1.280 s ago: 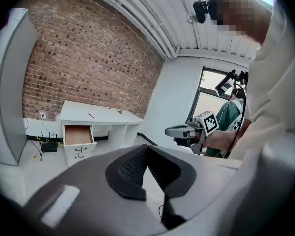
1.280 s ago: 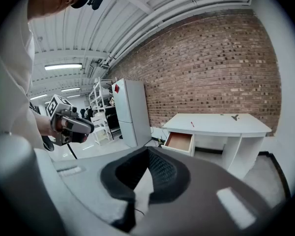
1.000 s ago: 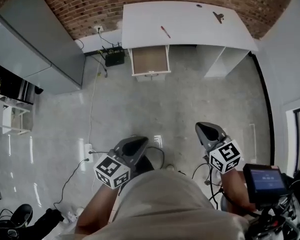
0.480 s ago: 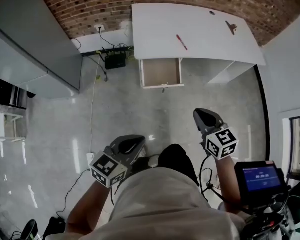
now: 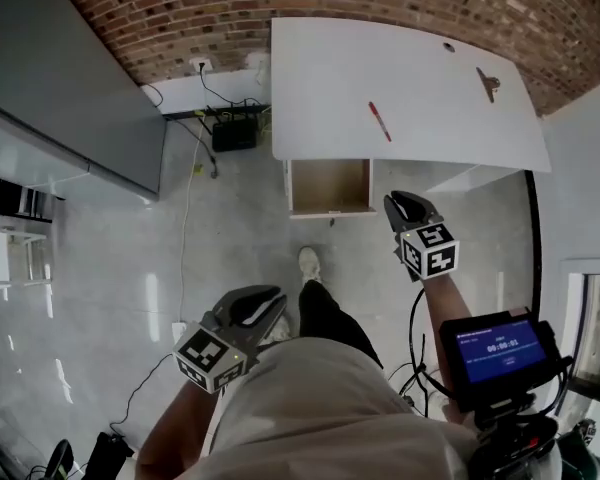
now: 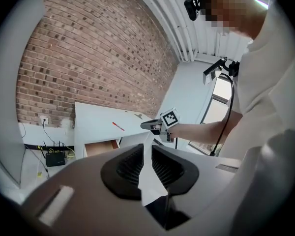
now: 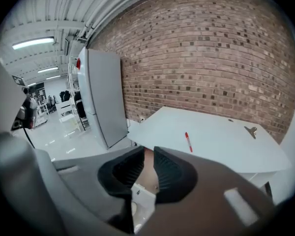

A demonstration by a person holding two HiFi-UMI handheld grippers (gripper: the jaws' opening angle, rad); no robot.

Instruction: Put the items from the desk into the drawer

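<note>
Right hand-held gripper (image 5: pixel 395 200) leads as you close on the white bench (image 5: pixel 420 68), which a second ago stood far across the floor. It now reaches almost to the open, wood-lined drawer (image 5: pixel 329 187). Like the left hand-held gripper (image 5: pixel 275 298), it carries nothing, its jaws a narrow slit apart. The slim red pen (image 5: pixel 379 121) and the dark metal binder clip (image 5: pixel 489 82) lie well apart on the bench. The drawer looks empty, so no item is stowed yet, and the first pick likely comes next.
</note>
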